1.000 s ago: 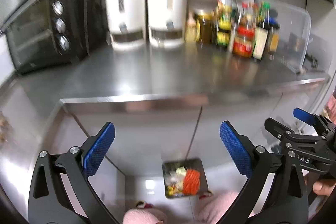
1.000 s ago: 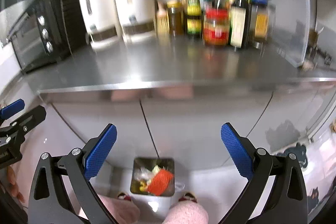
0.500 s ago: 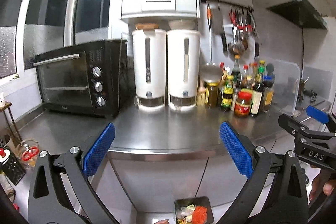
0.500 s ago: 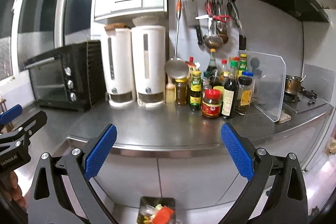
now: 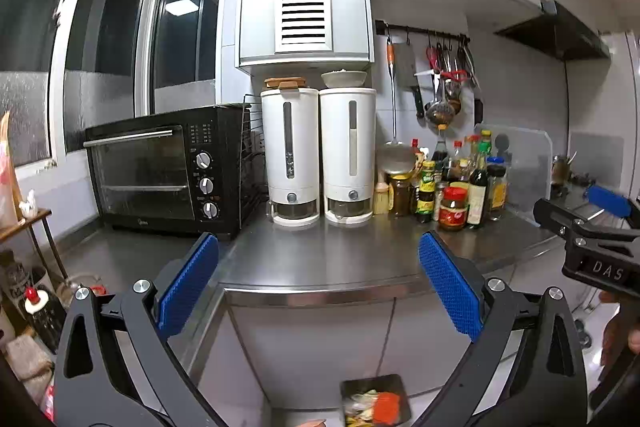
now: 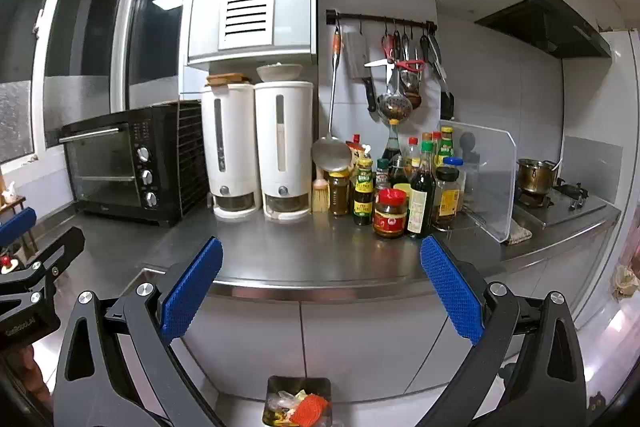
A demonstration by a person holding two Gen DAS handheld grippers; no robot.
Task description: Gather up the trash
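A small square trash bin (image 5: 375,402) stands on the floor below the counter, filled with scraps and an orange-red net piece (image 5: 386,407); it also shows in the right wrist view (image 6: 298,403). My left gripper (image 5: 318,287) is open and empty, held in front of the counter edge. My right gripper (image 6: 320,289) is open and empty at the same height. The right gripper shows at the right edge of the left wrist view (image 5: 592,227). The left gripper shows at the left edge of the right wrist view (image 6: 28,259).
A steel counter (image 6: 312,255) holds a black toaster oven (image 6: 128,167), two white dispensers (image 6: 256,147), several sauce bottles and jars (image 6: 400,187) and a clear splash guard (image 6: 488,179). A stove with a pot (image 6: 536,175) is at the right. Utensils (image 6: 396,75) hang above.
Both grippers have risen and tilted up from looking down at the bin and floor to facing the counter and wall. Both stayed open and empty.
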